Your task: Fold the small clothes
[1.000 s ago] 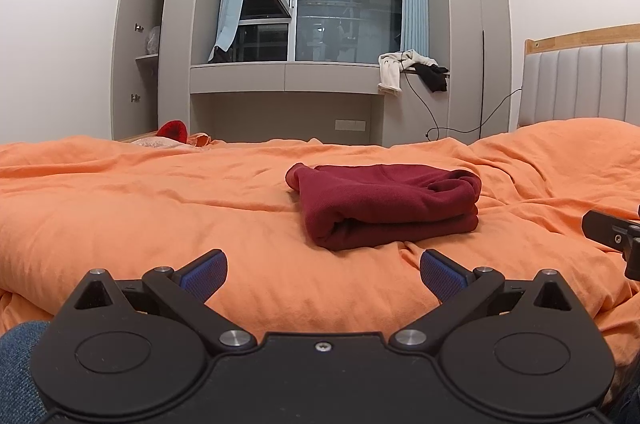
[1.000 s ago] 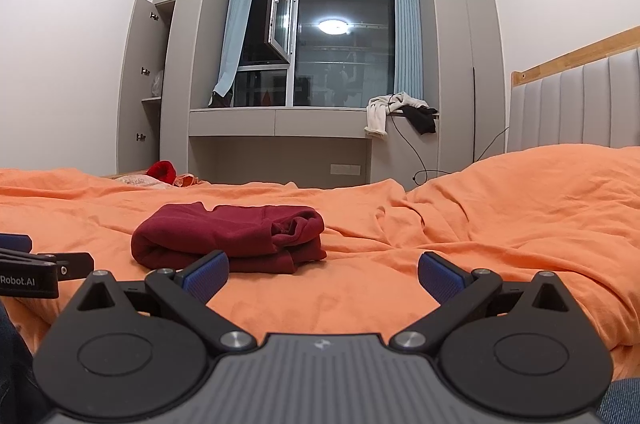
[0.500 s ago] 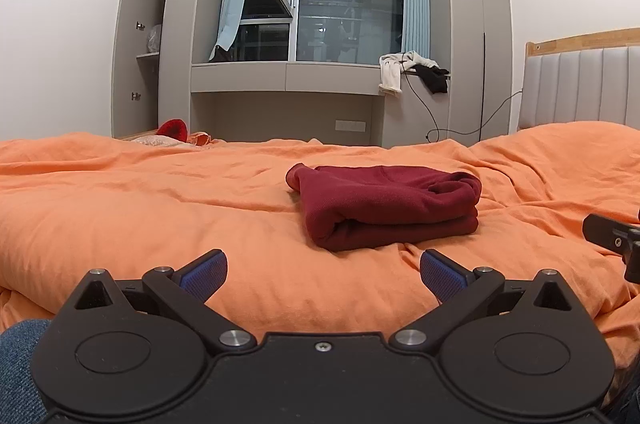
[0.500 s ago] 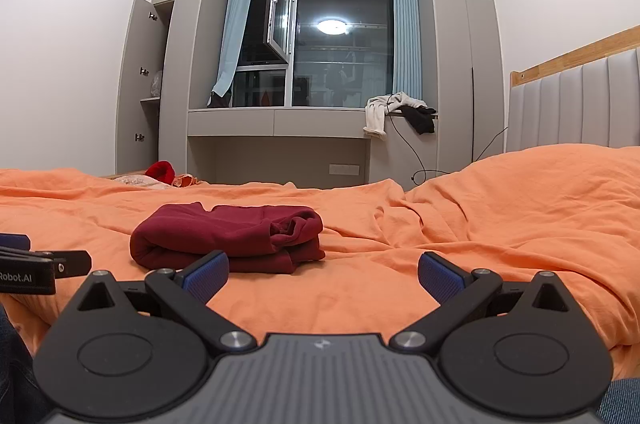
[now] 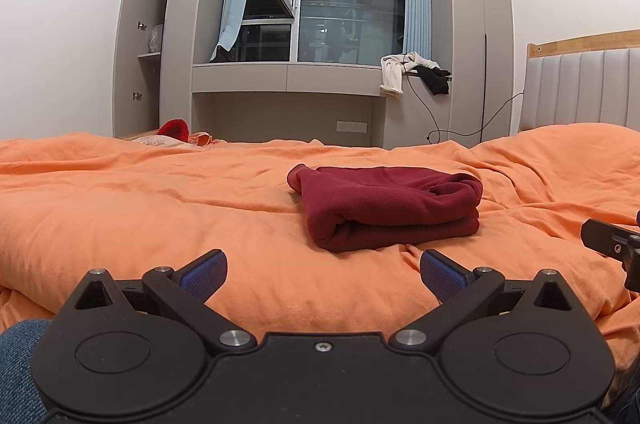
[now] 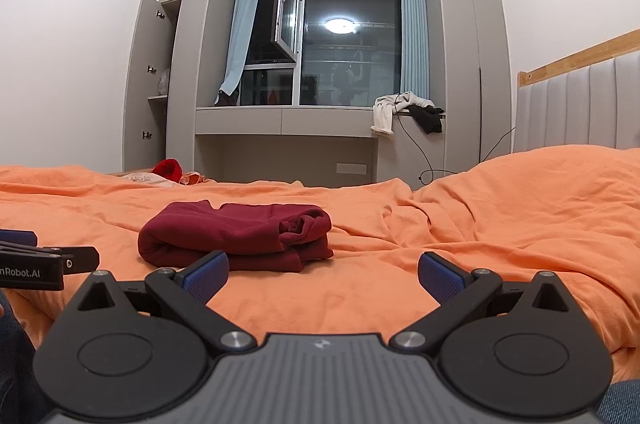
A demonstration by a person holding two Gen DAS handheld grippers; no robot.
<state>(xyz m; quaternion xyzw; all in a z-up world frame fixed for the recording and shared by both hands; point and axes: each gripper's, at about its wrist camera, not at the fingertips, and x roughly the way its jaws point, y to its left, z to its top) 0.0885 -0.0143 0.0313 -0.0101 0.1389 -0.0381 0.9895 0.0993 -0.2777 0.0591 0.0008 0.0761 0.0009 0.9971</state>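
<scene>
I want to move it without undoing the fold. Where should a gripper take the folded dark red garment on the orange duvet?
Probably at the rounded fold on the folded dark red garment, its near-left end, coming in low from the left gripper side. There the layers wrap into one closed roll; the right end shows loose bunched edges.

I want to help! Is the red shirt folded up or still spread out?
Folded. The dark red garment lies as a compact stack of layers on the orange duvet.

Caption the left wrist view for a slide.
Open left gripper hovers before a folded maroon garment on the orange duvet.
</scene>
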